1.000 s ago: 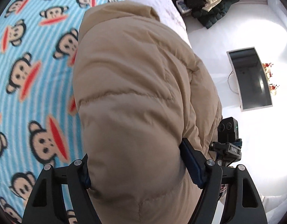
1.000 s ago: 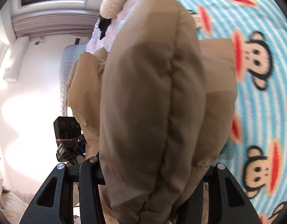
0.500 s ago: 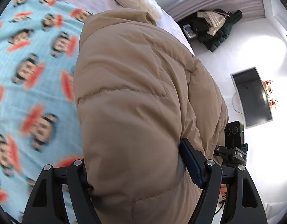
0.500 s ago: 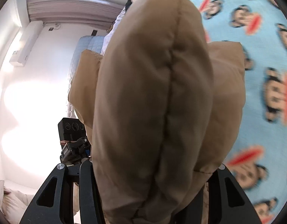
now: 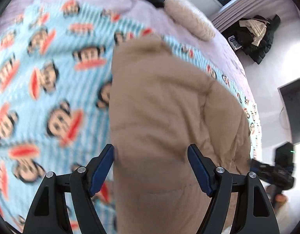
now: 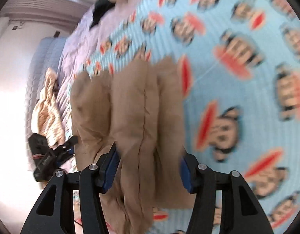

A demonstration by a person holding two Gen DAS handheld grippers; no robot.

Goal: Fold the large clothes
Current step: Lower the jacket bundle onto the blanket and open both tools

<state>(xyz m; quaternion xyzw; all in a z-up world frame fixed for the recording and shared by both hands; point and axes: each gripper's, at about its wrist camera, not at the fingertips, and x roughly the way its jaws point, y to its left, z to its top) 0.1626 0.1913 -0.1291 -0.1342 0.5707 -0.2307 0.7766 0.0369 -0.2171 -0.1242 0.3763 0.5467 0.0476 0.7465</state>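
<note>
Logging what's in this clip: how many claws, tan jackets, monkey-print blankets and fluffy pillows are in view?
Claws: 2 (left claw, right claw)
Tan puffer jacket: 1
Monkey-print blanket: 1
Fluffy cream pillow: 1
Total: 5

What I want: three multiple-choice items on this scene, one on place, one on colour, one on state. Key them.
1. The jacket is held over: A a desk; B a monkey-print blanket; C a sink.
2. The jacket is: A tan; B red; C black.
3. The left claw and right claw are: A open and empty; B holding hangers; C each shut on the jacket.
Key: B, the blanket spreads out behind the jacket; A, its puffy fabric is tan; C, padded fabric fills the gap between each claw's fingers.
</note>
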